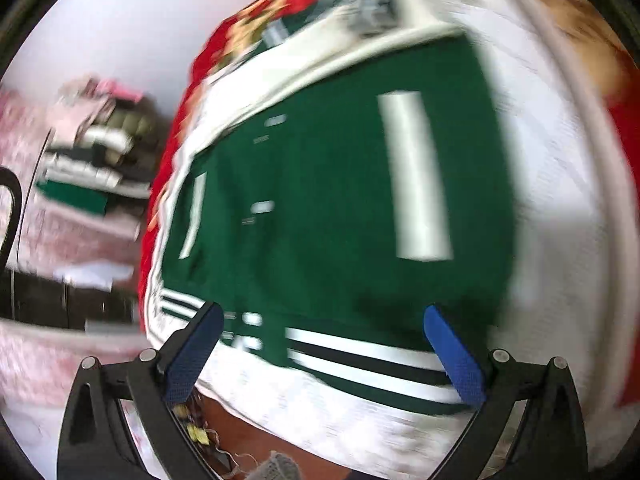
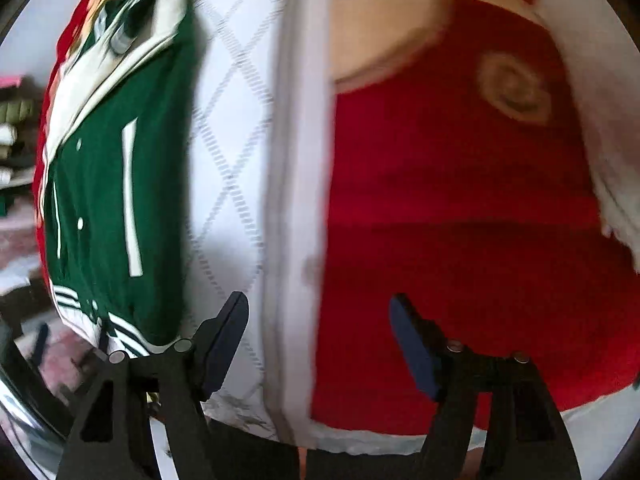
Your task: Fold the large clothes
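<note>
A green jacket (image 1: pixel 320 200) with white pocket strips and a striped hem (image 1: pixel 360 360) lies flat on a red blanket (image 2: pixel 460 240). To its right lies white quilted fabric (image 2: pixel 228 160), ending in a plain white band (image 2: pixel 296 200) with a snap on it. My left gripper (image 1: pixel 323 310) hovers open over the green hem, its blue pads (image 1: pixel 452 352) wide apart with nothing between them. In the right wrist view, my right gripper (image 2: pixel 318 299) stands open above the white band and the blanket's red, pressing on nothing. Both views are motion-blurred.
A stack of folded clothes (image 1: pixel 92 152) sits to the left on a pink patterned surface (image 1: pixel 60 232). The red blanket carries a floral border (image 1: pixel 280 8) at the far end and a tan patch (image 2: pixel 380 32) at the upper right.
</note>
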Demonstrator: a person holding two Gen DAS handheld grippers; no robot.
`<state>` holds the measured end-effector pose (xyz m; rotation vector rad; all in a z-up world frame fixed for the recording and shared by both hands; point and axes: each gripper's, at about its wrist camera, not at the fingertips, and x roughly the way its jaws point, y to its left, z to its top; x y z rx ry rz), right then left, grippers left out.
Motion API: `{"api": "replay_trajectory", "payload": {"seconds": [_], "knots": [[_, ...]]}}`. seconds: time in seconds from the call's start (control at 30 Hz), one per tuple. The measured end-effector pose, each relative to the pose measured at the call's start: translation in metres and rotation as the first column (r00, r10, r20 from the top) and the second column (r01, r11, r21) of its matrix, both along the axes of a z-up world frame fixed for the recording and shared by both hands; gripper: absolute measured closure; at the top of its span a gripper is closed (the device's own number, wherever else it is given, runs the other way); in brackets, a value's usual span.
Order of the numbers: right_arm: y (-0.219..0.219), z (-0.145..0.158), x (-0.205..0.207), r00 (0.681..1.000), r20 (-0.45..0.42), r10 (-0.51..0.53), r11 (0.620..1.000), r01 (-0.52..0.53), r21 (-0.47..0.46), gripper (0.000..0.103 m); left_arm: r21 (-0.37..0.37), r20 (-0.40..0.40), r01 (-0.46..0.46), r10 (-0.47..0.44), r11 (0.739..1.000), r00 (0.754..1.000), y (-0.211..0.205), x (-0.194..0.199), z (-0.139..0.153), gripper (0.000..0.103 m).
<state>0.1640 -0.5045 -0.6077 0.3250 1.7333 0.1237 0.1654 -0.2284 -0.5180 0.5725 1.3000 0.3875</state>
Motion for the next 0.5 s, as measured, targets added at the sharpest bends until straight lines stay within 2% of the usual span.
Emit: {"api": "replay_trajectory", "payload": {"seconds": [0.07,0.1,0.2,0.27,0.37,0.5], "knots": [[-0.020,0.000,0.002,1.000,-0.003,-0.005,1.000,0.005,-0.030,0.028,0.040,-0.032,0.057,-0.055,0.998,0.998,-0.037,-0.011,-0.019,0.000],[-0.028,0.000,0.004,1.000,-0.005,-0.006,0.999,0.005,-0.048,0.028,0.056,-0.049,0.072,-0.069,0.996,0.996,-0.041,-0.014,-0.025,0.000],[-0.051,0.001,0.013,1.000,-0.012,-0.007,0.997,0.006,-0.079,0.028,0.141,-0.077,0.055,-0.045,0.988,0.996,-0.049,-0.011,-0.055,0.000],[-0.062,0.002,0.020,1.000,-0.003,-0.004,0.996,0.004,-0.088,0.028,0.177,-0.084,0.017,-0.002,0.984,0.996,-0.037,-0.001,-0.069,0.000],[-0.064,0.001,0.037,1.000,0.006,0.011,0.996,-0.011,-0.084,0.028,0.210,-0.043,-0.049,0.059,0.976,0.997,-0.014,0.020,-0.073,0.000],[-0.054,-0.008,0.074,1.000,0.029,0.004,1.000,-0.003,-0.006,0.028,0.202,-0.003,-0.143,0.146,0.969,0.989,0.020,0.041,-0.073,0.000]]}}
